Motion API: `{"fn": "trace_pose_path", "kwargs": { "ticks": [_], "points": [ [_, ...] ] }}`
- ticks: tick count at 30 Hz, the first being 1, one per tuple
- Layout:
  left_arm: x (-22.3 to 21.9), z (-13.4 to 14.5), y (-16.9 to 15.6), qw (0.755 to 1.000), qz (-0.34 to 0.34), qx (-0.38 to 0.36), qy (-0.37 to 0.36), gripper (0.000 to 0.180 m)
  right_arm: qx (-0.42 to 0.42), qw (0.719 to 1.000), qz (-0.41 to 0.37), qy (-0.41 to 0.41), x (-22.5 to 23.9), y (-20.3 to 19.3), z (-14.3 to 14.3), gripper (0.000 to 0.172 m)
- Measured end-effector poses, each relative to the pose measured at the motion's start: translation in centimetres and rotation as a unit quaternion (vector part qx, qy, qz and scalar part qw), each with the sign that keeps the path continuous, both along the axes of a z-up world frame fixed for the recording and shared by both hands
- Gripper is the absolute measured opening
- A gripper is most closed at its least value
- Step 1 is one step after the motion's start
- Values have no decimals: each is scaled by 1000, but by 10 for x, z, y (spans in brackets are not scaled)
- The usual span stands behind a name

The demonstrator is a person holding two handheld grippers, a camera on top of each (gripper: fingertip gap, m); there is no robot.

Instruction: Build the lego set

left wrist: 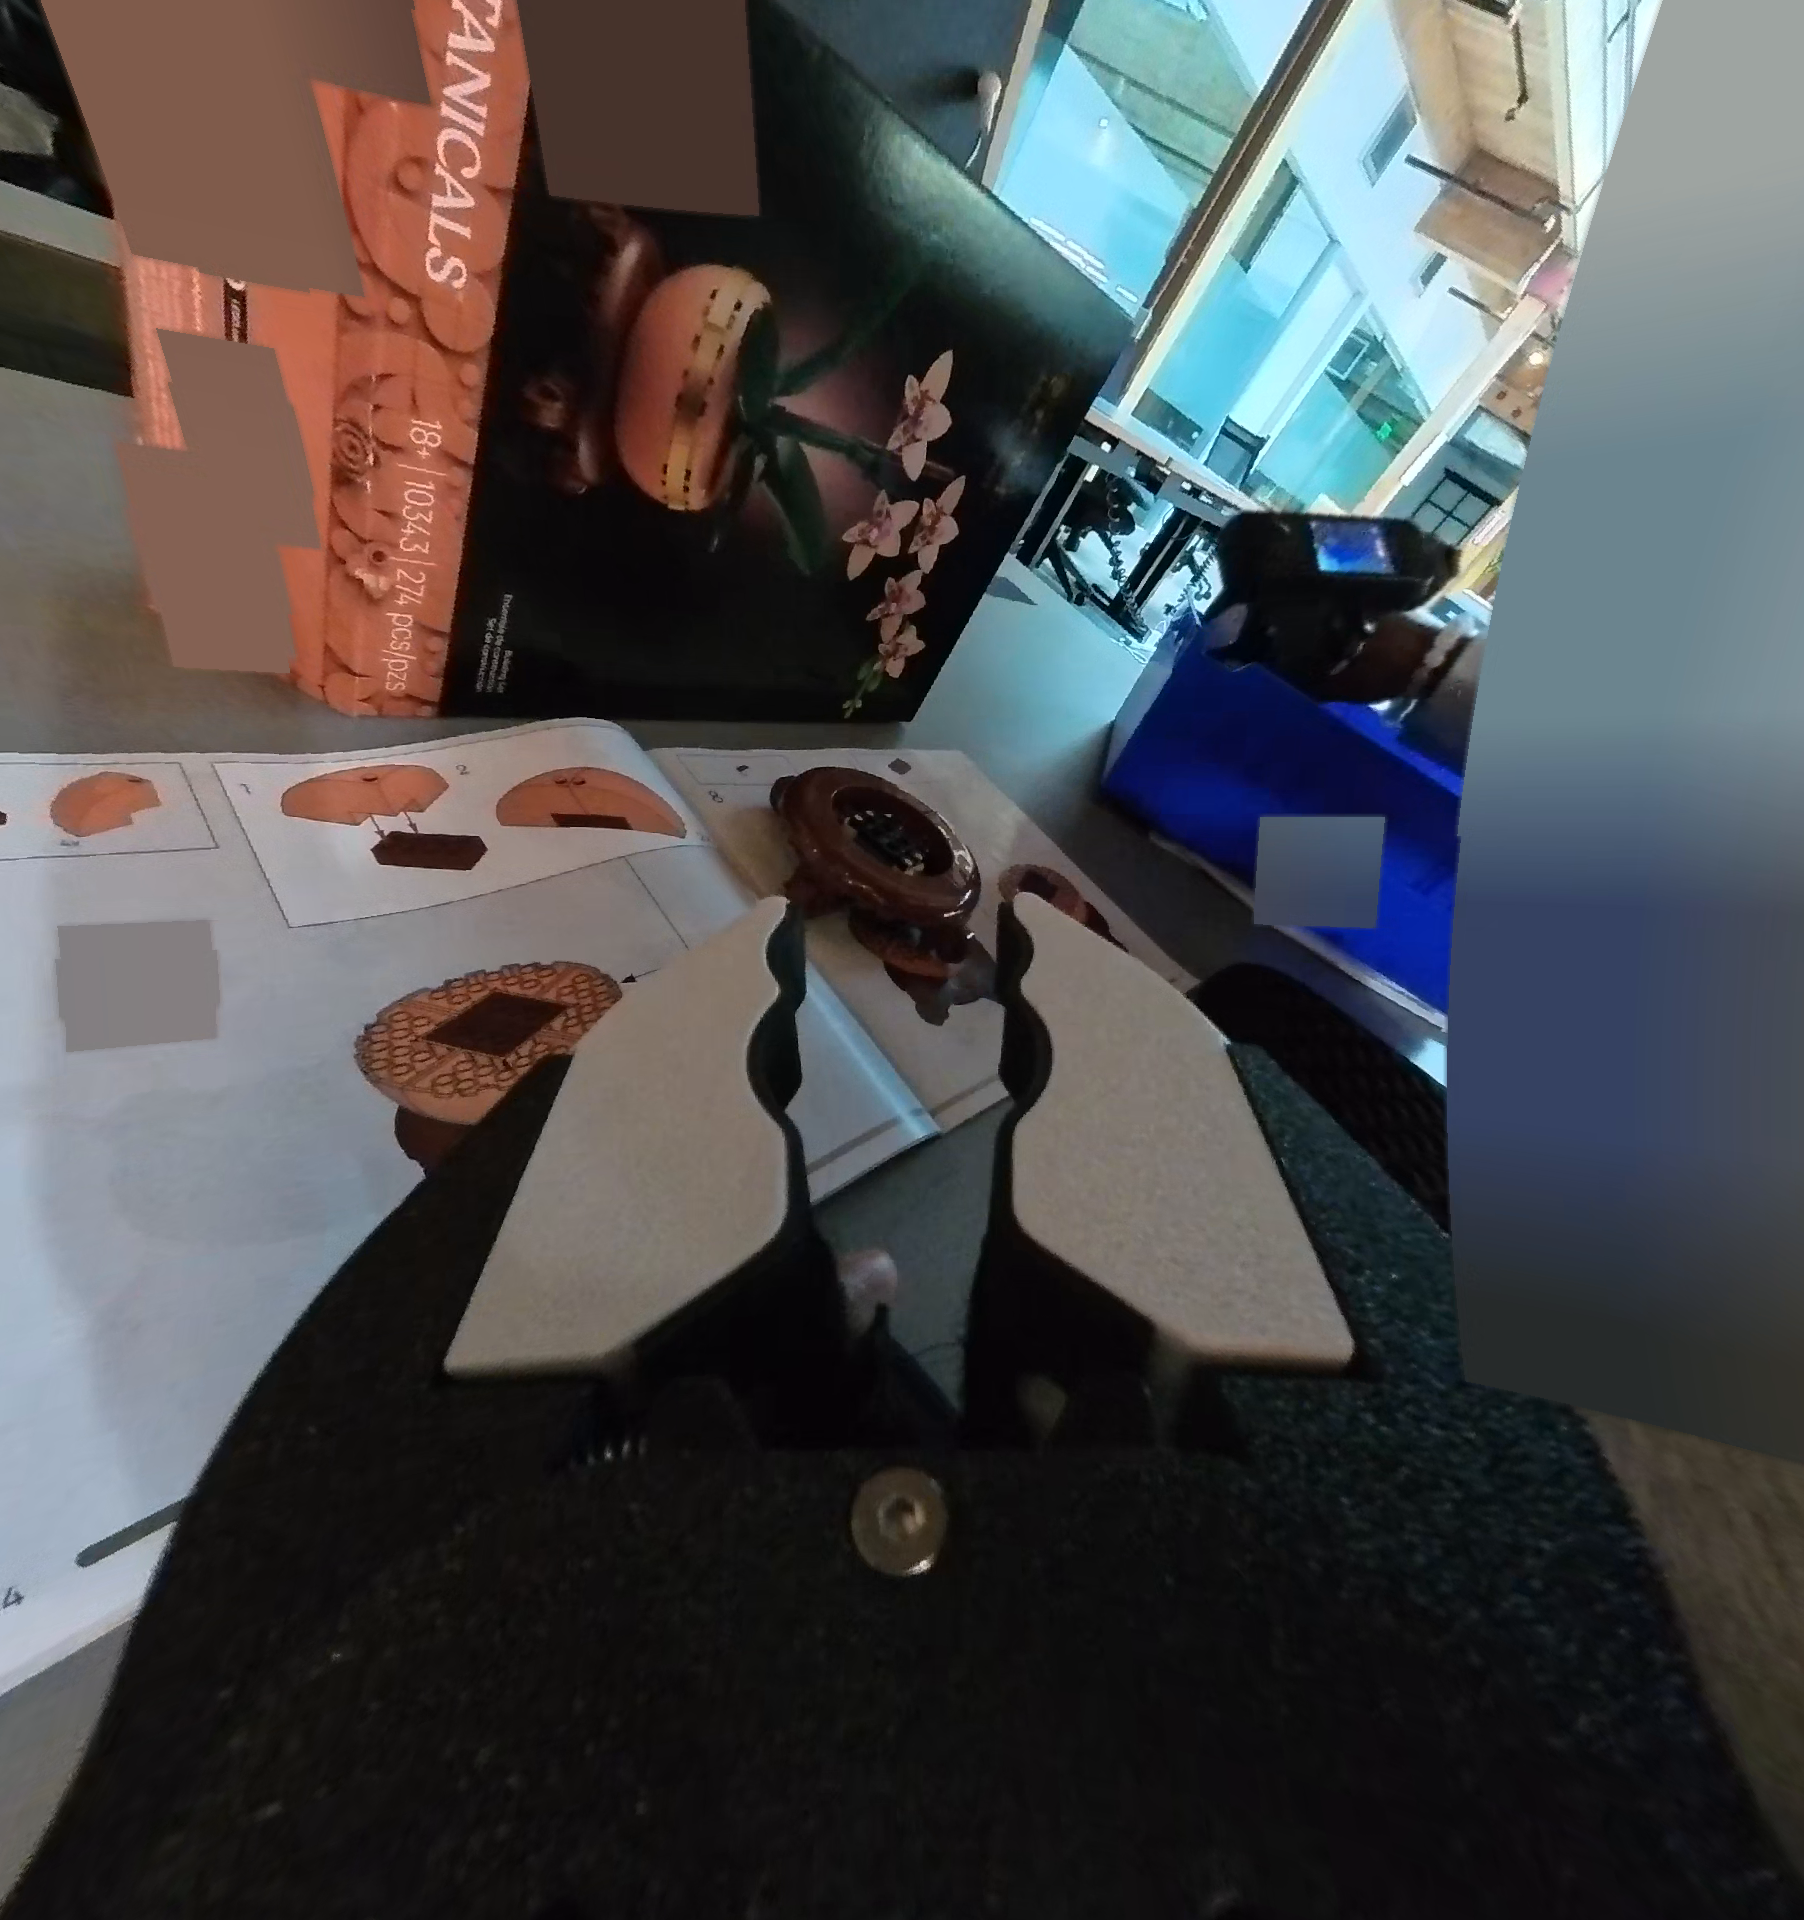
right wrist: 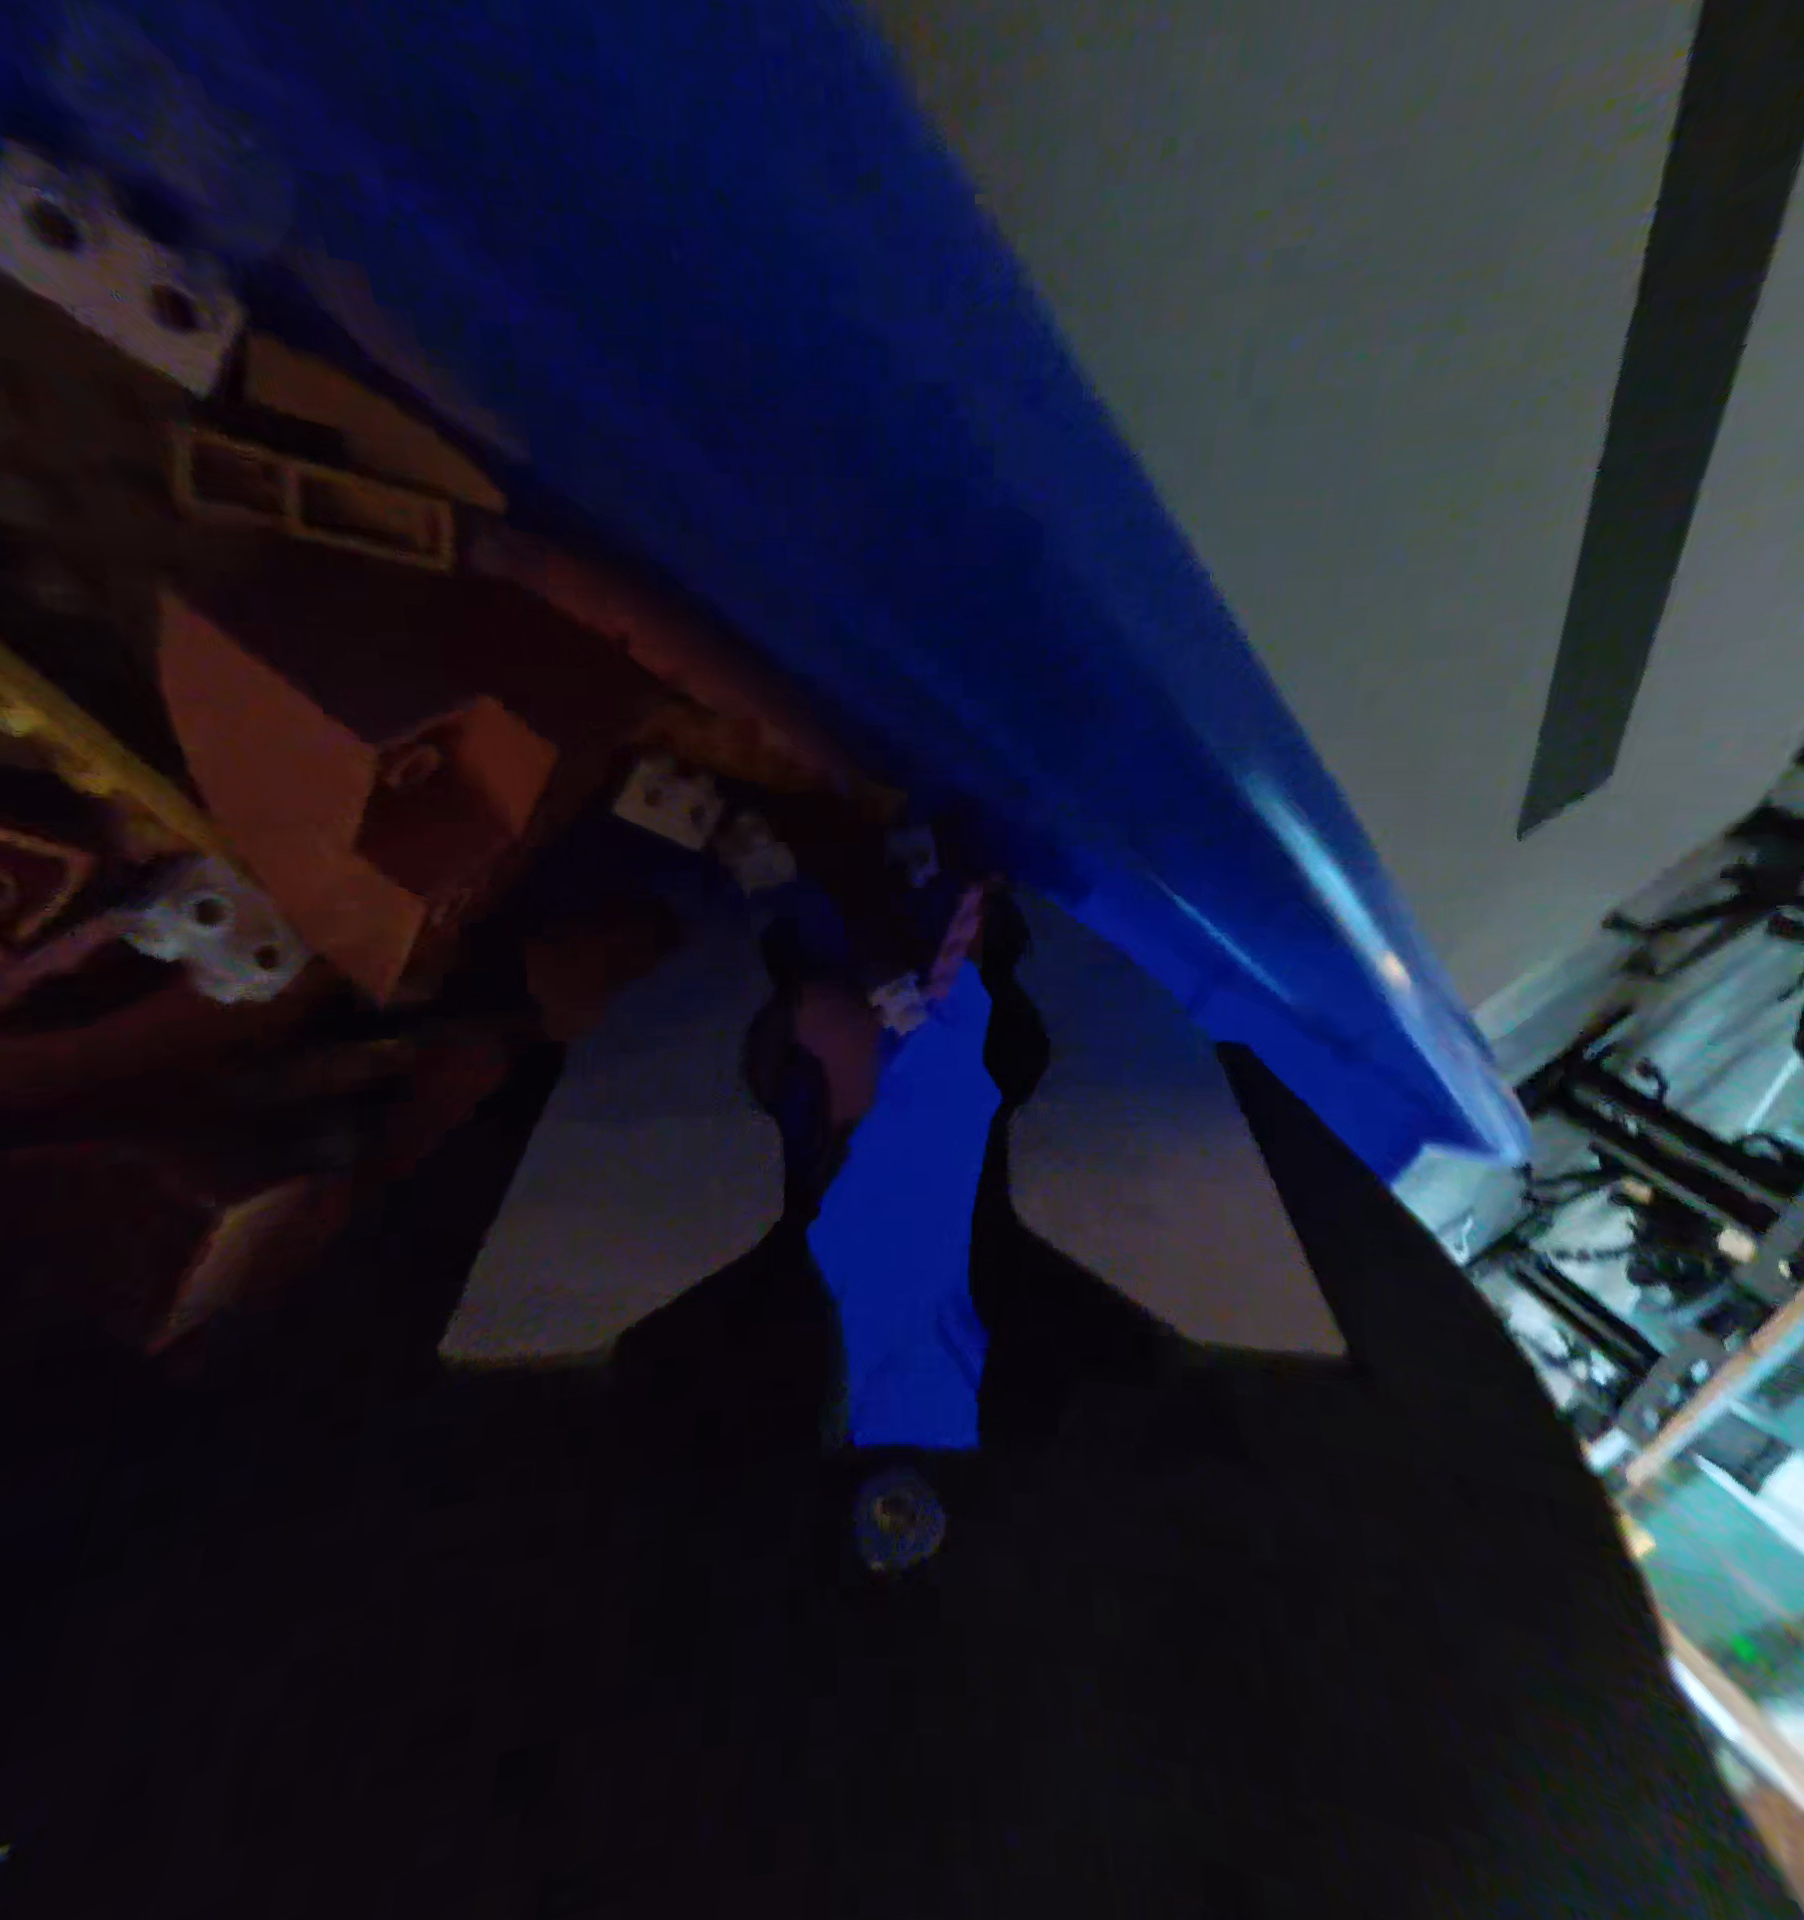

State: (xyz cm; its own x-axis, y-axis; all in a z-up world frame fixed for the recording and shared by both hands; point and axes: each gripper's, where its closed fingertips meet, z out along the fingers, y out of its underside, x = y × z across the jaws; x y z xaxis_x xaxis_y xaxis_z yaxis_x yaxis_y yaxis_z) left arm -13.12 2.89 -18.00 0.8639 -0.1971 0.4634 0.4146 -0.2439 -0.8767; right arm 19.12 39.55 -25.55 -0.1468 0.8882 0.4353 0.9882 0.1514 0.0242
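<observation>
Open booklet [left wrist: 254, 1039] on grey table [left wrist: 1023, 675]

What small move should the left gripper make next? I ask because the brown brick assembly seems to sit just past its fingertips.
Probably ease the left gripper a little forward. Its jaws stand apart, and the brown ring-shaped assembly on the open instruction booklet lies mostly beyond the tips, so closing now might catch only its near edge.

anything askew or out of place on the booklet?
Yes: the brown brick-built round assembly sits tilted across the open instruction booklet, near its spine, covering part of the right page. The left gripper stands open just short of it. Nothing looks spilled or broken.
</observation>
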Motion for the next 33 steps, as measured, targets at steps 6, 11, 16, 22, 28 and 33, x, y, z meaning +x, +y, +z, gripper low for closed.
{"fn": "trace_pose_path", "kwargs": {
  "ticks": [6, 11, 16, 22, 28, 33],
  "points": [
    [2, 3, -1, 1000, -4, 9, 8, 35, -5, 999, 1, 44, -1, 1, 10, 10],
    [9, 14, -6, 999, -7, 34, 35, 35, -2, 979, 1, 203, -39, -57, 93, 10],
    [21, 24, -16, 998, -30, 33, 48, 35, -91, 925, 100, 356, -124, -187, 148, 10],
    [19, 12, -36, 992, -36, -16, 116, 36, -77, 917, 186, 344, -196, -274, 65, 10],
    [26, 10, -51, 987, -39, -9, 158, 36, -19, 934, 218, 282, -212, -280, 8, 10],
    [25, 5, -52, 989, -36, -12, 144, 36, -72, 935, 221, 267, -208, -291, -6, 21]
  ]
}}
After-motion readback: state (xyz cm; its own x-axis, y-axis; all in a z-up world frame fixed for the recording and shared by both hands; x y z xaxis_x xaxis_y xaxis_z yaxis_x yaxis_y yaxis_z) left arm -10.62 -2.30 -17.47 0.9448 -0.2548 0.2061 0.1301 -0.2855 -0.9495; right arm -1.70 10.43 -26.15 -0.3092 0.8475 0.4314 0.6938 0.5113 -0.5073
